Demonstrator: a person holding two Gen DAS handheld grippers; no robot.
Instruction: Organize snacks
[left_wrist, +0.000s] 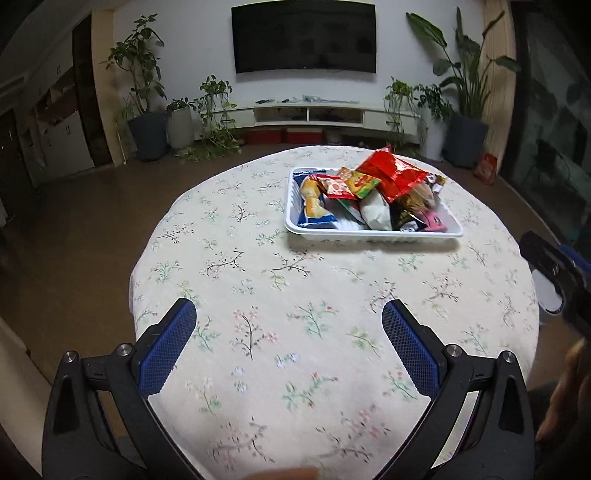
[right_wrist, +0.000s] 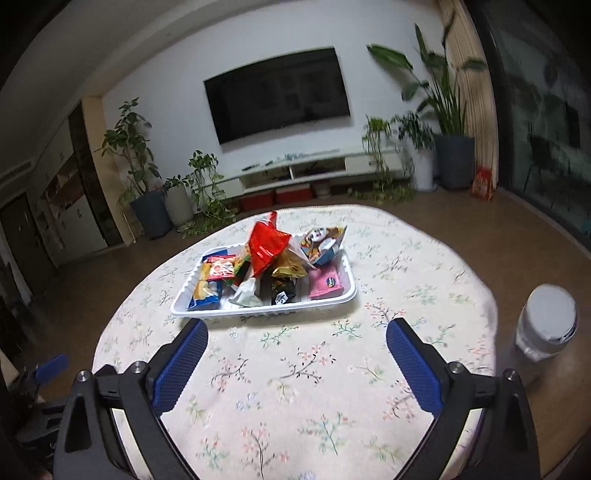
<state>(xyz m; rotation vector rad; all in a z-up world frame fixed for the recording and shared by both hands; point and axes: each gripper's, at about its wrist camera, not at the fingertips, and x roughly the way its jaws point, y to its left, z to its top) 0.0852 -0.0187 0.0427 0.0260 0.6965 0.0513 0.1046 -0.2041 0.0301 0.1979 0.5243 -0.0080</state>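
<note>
A white plastic tray (left_wrist: 373, 235) (right_wrist: 221, 310) sits on the round table with the floral cloth (left_wrist: 295, 332) (right_wrist: 295, 369), heaped with several snack packs. A big red bag (left_wrist: 395, 173) (right_wrist: 266, 246) lies on top; a pink pack (right_wrist: 325, 283) (left_wrist: 436, 222) and a blue-and-yellow pack (left_wrist: 314, 210) (right_wrist: 205, 291) rest at the tray's ends. My left gripper (left_wrist: 290, 314) is open over bare cloth, well short of the tray. My right gripper (right_wrist: 297, 328) is open too, nothing between its blue pads, just in front of the tray's near rim.
A white-capped bottle (right_wrist: 546, 325) stands at the table's right edge. The right gripper's body (left_wrist: 561, 273) shows at the right of the left wrist view. Beyond the table are potted plants (left_wrist: 147, 96), a low TV cabinet (left_wrist: 314, 114) and a wall-mounted screen (left_wrist: 304, 37).
</note>
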